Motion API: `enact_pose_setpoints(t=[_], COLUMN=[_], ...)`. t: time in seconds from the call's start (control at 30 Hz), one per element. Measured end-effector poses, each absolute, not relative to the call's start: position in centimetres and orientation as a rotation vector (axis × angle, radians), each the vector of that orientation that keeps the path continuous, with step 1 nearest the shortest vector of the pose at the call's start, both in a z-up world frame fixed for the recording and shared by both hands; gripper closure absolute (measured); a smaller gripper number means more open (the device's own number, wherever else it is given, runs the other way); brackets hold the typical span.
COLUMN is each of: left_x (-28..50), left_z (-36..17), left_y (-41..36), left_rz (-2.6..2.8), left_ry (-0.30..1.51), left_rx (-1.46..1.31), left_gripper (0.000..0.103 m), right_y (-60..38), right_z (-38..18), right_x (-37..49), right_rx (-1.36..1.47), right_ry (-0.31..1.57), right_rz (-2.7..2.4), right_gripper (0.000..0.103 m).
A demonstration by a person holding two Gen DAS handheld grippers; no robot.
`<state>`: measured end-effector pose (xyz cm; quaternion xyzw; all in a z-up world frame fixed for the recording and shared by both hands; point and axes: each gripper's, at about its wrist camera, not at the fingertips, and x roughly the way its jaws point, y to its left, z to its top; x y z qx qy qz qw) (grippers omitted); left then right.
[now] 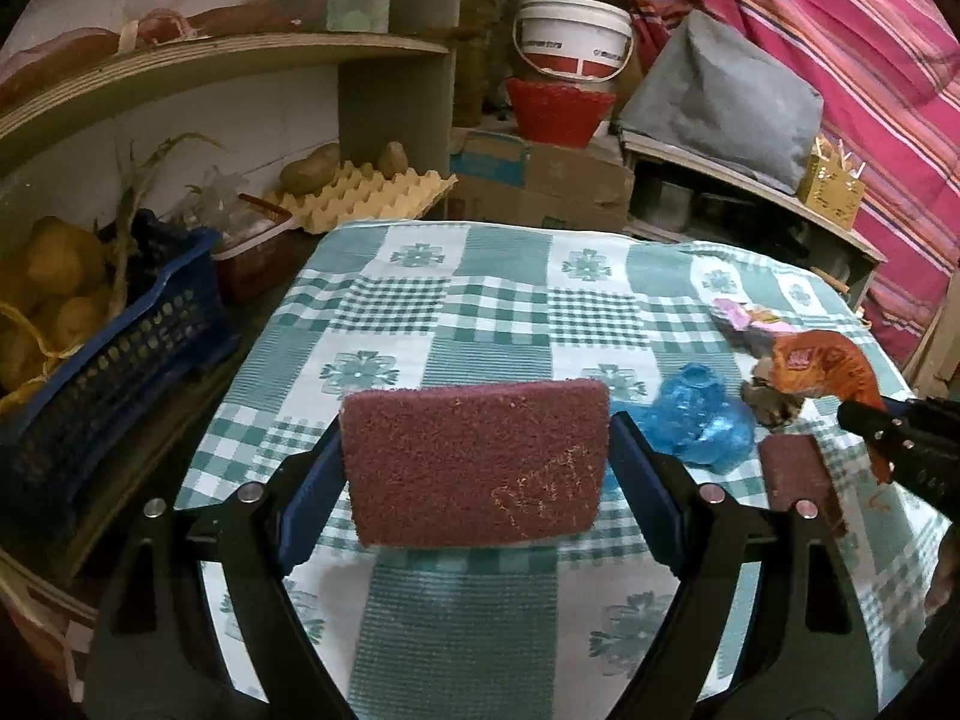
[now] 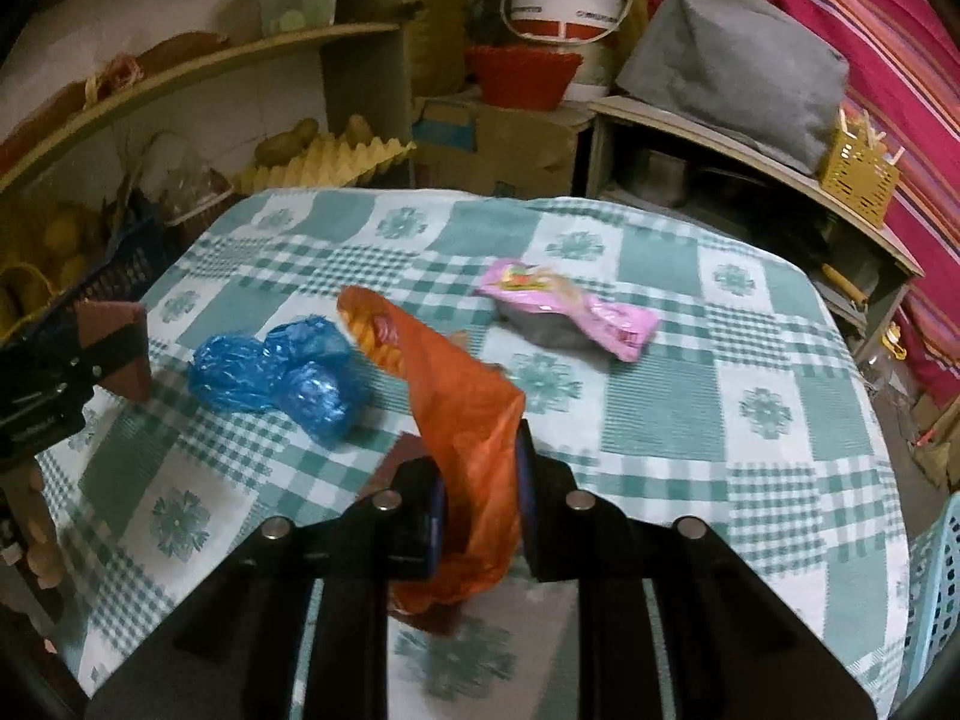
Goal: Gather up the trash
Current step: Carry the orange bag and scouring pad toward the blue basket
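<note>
The right fingers [image 2: 480, 516] are pinching together on an orange plastic bag [image 2: 462, 396], gripping only its lower bunched part, while the rest is rising loose above them and flopping forward over the counter [image 2: 780, 480]; the left fingers [image 1: 474, 468] are standing wide but clamped on a maroon scouring pad [image 1: 474, 456], its two side edges pressed against the blue pads, its face tilted up toward the camera.

What may be going wrong from here, as a judgement: the thin film is slippery and is being held by a small fold, so it may be sliding out if the hand swings quickly; the hanging tail may be dragging across the blue crumpled bag [image 2: 276, 378] lying just beside it and nudging that along the cloth; a second maroon block [image 1: 798, 480] is sitting just under the right fingers and could be knocked.

Going outward, the orange bag is lying between the right fingers and extending beyond their tips; the blue bag is resting on the counter to their left, apart from them; the pink snack wrapper [image 2: 570, 315] is lying farther off, well apart from both pairs of fingers, untouched; beyond the counter's far edge a white bucket [image 2: 564, 0] is standing among stored boxes.
</note>
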<state>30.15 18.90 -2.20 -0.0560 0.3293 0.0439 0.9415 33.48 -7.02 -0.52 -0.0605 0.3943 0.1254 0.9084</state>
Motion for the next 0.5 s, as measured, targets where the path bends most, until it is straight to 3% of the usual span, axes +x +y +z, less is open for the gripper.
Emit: enact_pose_setpoints(t=[0.5], left_x=[26.8], left_z=[1.3], left_y=[12.0], left_rz=[-0.025], left_ry=[0.585], left_rx=[-0.175], left_gripper=[0.021], right_y=[-19.1], right_z=[4.6], right_x=[28.4], right_rx=[-0.045], right_ry=[0.722], right_rz=[0.167], right_gripper=[0.084])
